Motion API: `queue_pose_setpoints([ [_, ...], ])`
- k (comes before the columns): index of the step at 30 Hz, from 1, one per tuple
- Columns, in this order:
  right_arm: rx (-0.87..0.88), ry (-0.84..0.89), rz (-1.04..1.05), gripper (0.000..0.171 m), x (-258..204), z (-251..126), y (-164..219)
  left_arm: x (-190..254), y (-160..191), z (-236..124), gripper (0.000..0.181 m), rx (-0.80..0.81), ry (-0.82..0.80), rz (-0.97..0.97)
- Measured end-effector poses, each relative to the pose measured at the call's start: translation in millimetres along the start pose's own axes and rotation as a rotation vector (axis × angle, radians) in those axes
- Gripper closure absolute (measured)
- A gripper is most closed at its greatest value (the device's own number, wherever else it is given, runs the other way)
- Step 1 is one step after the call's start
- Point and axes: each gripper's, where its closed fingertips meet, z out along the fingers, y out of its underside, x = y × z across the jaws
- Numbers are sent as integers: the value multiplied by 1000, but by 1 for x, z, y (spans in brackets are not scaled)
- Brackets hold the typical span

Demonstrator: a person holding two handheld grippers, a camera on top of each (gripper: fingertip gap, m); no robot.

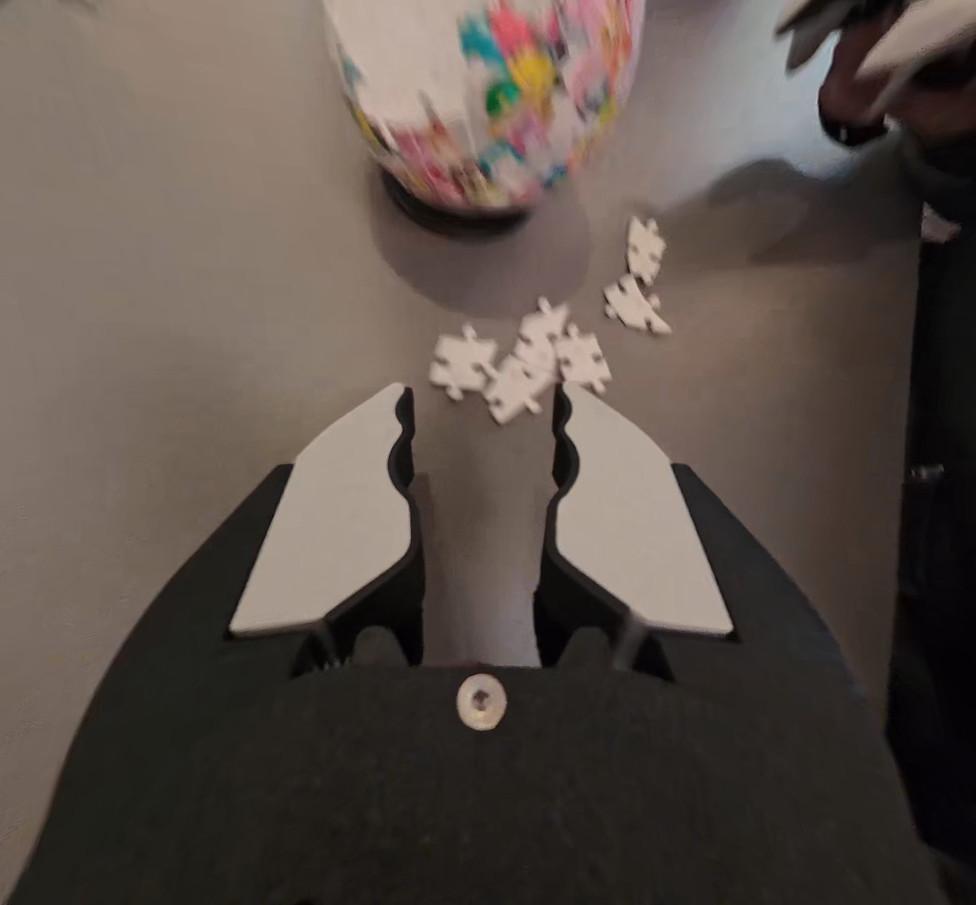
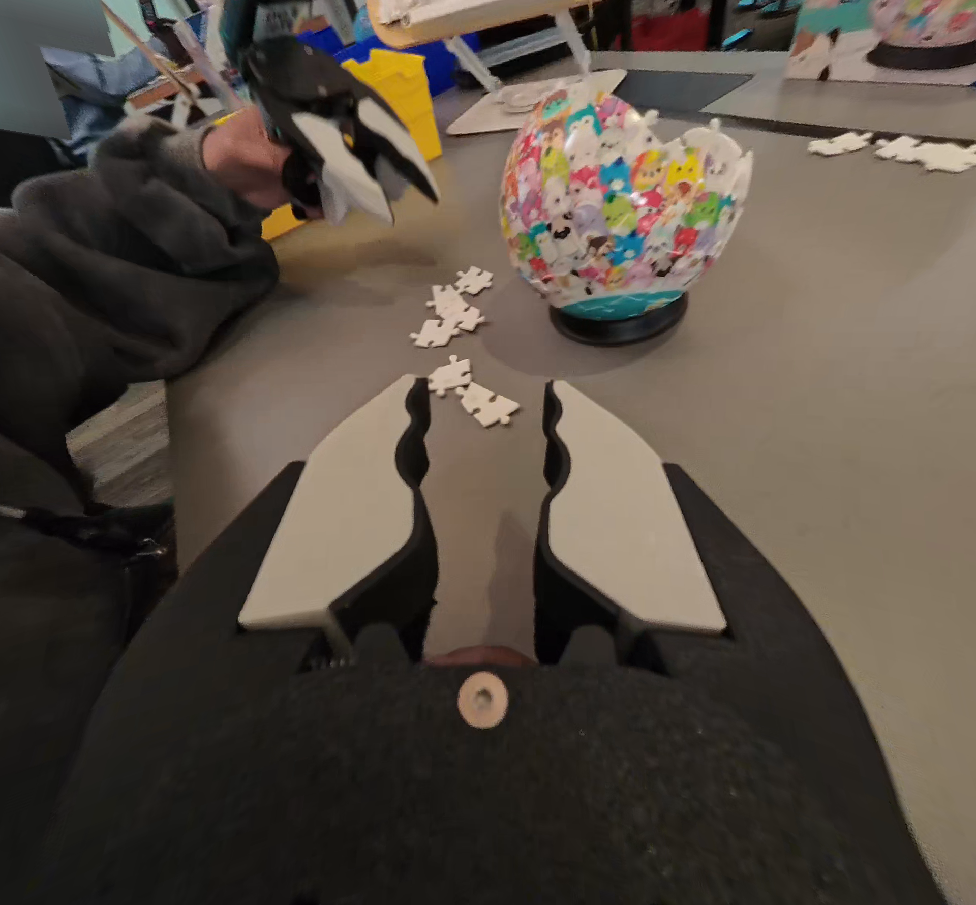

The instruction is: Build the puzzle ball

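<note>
Loose white puzzle pieces [image 2: 465, 393] lie face down just ahead of the right hand-held gripper [image 2: 485, 386], jaws parted and empty. Beyond them, the half-built puzzle ball [image 2: 623, 203] sits on its black stand [image 2: 618, 327] on the grey surface [image 2: 792, 404]. Left hand-held gripper [image 1: 481, 393] is also parted, empty, above more pieces.
</note>
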Motion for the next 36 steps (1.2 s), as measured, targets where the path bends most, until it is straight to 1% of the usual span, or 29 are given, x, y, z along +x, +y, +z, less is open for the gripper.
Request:
queue_pose_setpoints([
  [2,15,-3,-22,132,-1,0,-2,10,18,10,132,-36,-40,13],
  [4,14,0,-26,132,1,0,0,8,22,16,130,-37,-92,39],
  [7,1,-11,-8,132,1,-2,1,13,19,27,131,-41,-11,1],
  [10,10,-1,-25,132,2,-5,-1,1,16,36,133,-64,-31,47],
  [12,6,-10,-22,132,1,-5,1,-7,13,37,138,-80,-26,77],
  [16,-16,-6,-39,132,1,-3,5,-15,15,36,150,-125,45,85],
  [21,-28,5,-64,132,3,-2,6,-22,23,49,160,-180,23,168],
  [24,-37,6,-64,133,3,-1,8,-17,22,55,176,-170,21,195],
  [28,-50,14,-74,133,4,0,10,-18,23,54,177,-194,-35,232],
  [30,-52,12,-74,133,3,1,11,-18,17,49,177,-178,-78,257],
  [33,-54,-8,-66,134,1,2,11,-1,-3,34,177,-108,-76,280],
  [36,-57,-132,-50,136,-20,5,13,44,-25,20,177,-51,24,324],
])
